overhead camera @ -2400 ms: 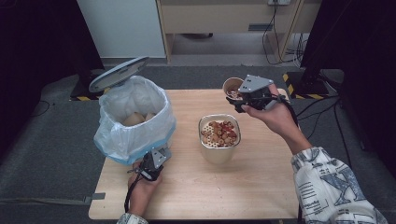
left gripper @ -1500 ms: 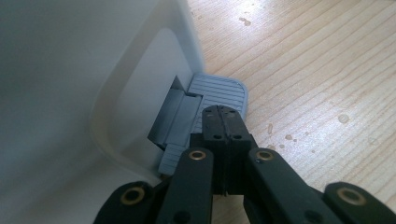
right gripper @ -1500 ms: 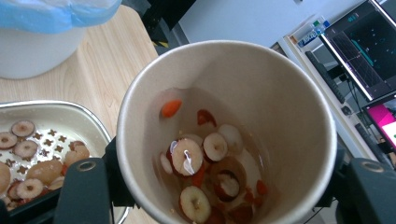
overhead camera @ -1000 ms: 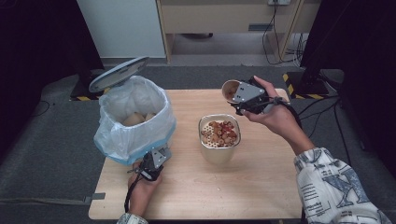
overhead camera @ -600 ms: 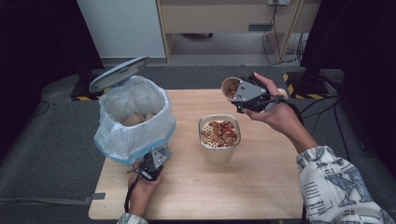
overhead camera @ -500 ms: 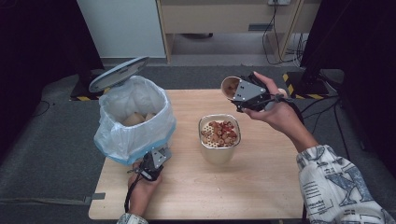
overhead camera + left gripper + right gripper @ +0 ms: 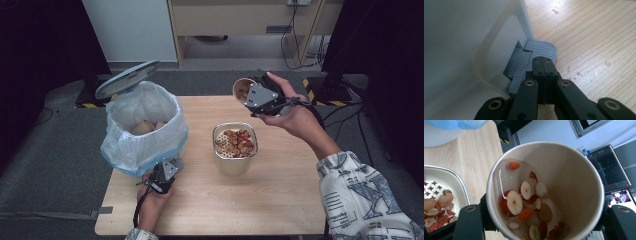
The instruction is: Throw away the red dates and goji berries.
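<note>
Right gripper (image 7: 252, 97) was clamped on the paper cup (image 7: 544, 190), jaws on opposite sides of the wall, held tipped up off the table behind the metal strainer tub (image 7: 235, 148). Cup had wet dregs in it, liquid w/ jujube slices (image 7: 515, 203) and goji bits sliding toward the low side. IMO thin paper wall = soft, squashes easily, prob a bit slick if damp, and light w/ so little inside. I'd take it mid-wall, not by the rim, w/ just enough squeeze so it doesn't ovalise and slop.

Left gripper (image 7: 543, 65) had its jaws pressed together w/ nothing between them, tips on the grey pedal (image 7: 541, 51) of the white bin (image 7: 142, 127). Lid (image 7: 127, 79) stood open, bag (image 7: 125, 147) hanging over the rim. Pedal's stiff plastic, ribbed, so prob no slipping there.

Wooden table (image 7: 280, 210) had a few drips on it btw.
</note>
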A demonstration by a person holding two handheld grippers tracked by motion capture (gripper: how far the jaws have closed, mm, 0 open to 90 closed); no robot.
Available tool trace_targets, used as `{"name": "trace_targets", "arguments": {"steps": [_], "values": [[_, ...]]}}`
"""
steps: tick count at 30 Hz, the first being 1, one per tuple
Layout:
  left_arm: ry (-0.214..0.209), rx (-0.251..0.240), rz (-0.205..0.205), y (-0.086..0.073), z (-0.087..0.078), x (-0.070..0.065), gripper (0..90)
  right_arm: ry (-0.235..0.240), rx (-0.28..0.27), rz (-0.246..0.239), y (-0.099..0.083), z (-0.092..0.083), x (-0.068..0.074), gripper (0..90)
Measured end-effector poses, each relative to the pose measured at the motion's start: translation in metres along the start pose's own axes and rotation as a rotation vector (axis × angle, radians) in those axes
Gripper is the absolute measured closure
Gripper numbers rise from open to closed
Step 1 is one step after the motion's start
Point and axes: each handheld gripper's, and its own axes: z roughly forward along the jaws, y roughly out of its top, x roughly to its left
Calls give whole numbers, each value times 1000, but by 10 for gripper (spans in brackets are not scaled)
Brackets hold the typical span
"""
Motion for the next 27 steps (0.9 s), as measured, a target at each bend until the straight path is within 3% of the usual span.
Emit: {"name": "trace_targets", "arguments": {"steps": [5,12,27], "values": [[0,0,0,0,0,0,894,-23,25,-64,3,-1,-1,321],[0,1,0,0,0,0,894,-33,44,-112,4,-2,3,320],[-1,1,-1,0,0,0,894,-45,45,-116,1,-2,2,320]]}}
